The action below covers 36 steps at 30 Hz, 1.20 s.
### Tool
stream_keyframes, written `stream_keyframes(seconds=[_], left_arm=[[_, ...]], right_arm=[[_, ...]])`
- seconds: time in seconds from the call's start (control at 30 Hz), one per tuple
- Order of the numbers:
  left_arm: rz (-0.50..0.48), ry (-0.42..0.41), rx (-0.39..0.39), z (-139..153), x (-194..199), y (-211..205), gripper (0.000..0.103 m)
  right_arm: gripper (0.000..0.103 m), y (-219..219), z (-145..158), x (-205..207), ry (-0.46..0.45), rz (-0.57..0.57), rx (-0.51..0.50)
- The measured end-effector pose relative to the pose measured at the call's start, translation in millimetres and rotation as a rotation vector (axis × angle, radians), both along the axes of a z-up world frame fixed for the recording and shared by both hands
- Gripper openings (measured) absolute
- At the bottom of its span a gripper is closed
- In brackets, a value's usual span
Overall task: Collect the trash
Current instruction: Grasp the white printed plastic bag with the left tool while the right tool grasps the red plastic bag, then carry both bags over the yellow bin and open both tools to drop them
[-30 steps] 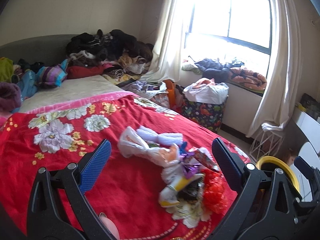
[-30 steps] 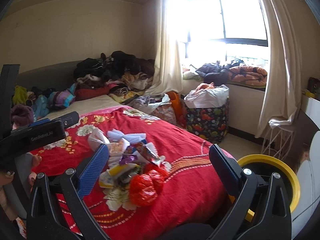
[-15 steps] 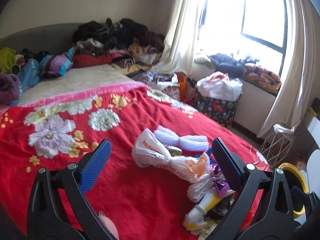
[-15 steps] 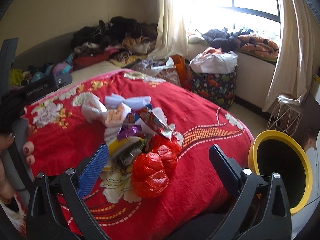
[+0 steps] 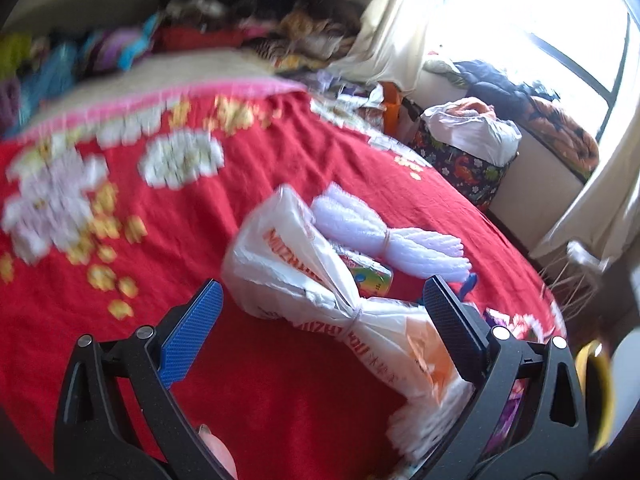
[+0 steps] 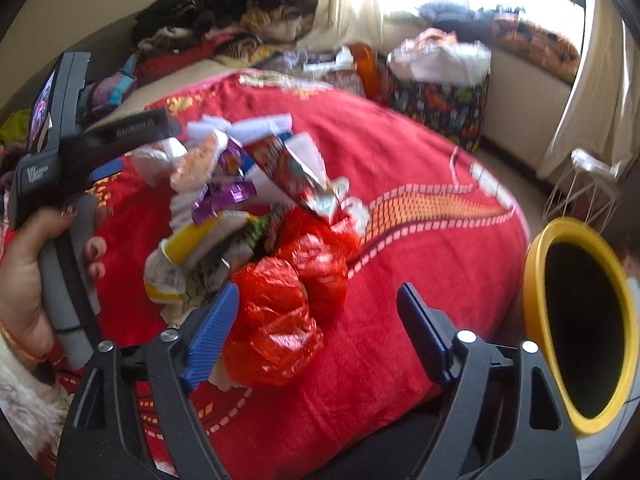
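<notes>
A heap of trash lies on the red flowered bedspread (image 5: 248,392). My left gripper (image 5: 324,314) is open, and a white plastic bag with orange print (image 5: 296,256), tied at its waist, lies between its jaws. A white foam net (image 5: 384,240) rests just beyond it. My right gripper (image 6: 318,320) hangs low over a crumpled red plastic bag (image 6: 288,304). Its jaws are closing with that bag between them: the left pad is at the bag's edge, the right pad well clear. Snack wrappers (image 6: 296,172) are piled behind. A yellow-rimmed bin (image 6: 576,320) stands beside the bed on the right.
A hand (image 6: 24,272) at the left edge holds the other tool. Clothes (image 6: 224,12) are heaped at the bed's far end. A patterned basket (image 6: 440,104) topped with a white bag and a white wire stand (image 6: 580,192) stand by the window wall.
Both grippers have come down and closer to the trash. The white bag now lies between the left jaws. The right jaws have narrowed around the red bag.
</notes>
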<state>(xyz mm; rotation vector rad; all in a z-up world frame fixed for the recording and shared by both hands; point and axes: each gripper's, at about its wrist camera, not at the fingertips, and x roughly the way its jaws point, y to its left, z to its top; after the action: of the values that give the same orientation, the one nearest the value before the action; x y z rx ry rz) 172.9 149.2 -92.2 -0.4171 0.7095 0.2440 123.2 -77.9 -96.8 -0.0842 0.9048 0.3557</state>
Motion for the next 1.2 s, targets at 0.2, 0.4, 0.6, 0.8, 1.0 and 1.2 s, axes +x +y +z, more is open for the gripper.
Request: stream_keyframes(seconds=[0.2,0.4,0.6,0.8,1.0,1.2], left_arm=[[0.057,0.077,-0.21,-32.7,10.3,9.3,0.089],[0.078,0.065,-0.286,-37.3,9.2,10.6,0.084],[0.034,0.047,-0.368,-33.1,7.4,4.1,0.055],[-0.007,0.044,-0.444,-30.9,6.8,0.2,0.044],[-0.012,-0.014,-0.419,-10.5,-10.5,2.2,0.037],[-0.061,-0.075,-0.324,20.8,-27.4,-3.4,0.035]], right_arm=[[0.055,-1.1,-17.2,2.9,0.139,0.046,0.078],[0.023,-3.9,-19.4,-3.7,0.195,0.101,0.161],[0.017,-19.3,-5.1,-21.7,0.145,0.091,0.187],[0.016,-34.7,11.3,-38.9,0.085,0.075,0.198],[0.016,-38.5,31.8,-45.2,-0.003,0.079,0.186],[0.016,-40.9,49.7,-50.6,-0.091,0.089,0.182]])
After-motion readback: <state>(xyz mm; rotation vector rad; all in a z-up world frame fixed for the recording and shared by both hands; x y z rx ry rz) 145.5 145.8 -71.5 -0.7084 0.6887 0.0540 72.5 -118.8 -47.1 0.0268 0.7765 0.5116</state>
